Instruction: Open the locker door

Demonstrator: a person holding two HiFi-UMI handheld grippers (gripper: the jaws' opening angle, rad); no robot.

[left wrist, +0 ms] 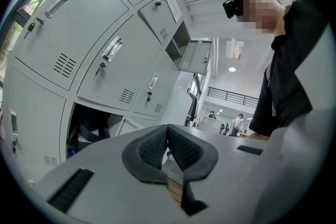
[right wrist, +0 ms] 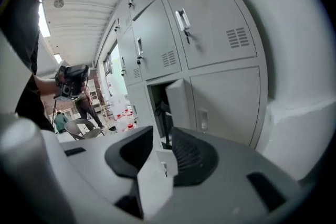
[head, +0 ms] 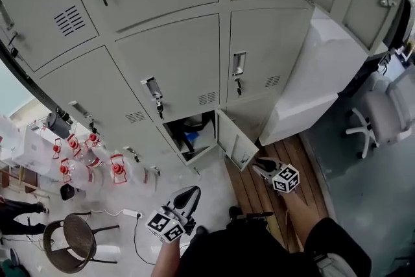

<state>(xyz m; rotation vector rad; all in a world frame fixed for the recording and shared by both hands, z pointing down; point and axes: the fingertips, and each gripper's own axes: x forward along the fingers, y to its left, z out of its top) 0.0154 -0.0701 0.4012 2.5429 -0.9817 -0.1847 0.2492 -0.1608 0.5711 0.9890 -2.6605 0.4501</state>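
Locker door (head: 233, 144) stands ajar, low in the centre of the head view, at the foot of the grey lockers (head: 175, 68). My right tongs (head: 257, 164) sit just below it, tipped slightly downward, pads apart with nothing between them; their own view looks past them at the door's edge. Left tongs (head: 193, 192) are further lower left, held level, tips pressed together, empty. The door label plates are too small to read.

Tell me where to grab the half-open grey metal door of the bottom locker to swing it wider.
Probably its free edge, opposite the hinge: the grey metal locker door stands swung out toward the person, so that thin edge is exposed. Come from the front, jaws straddling the sheet.
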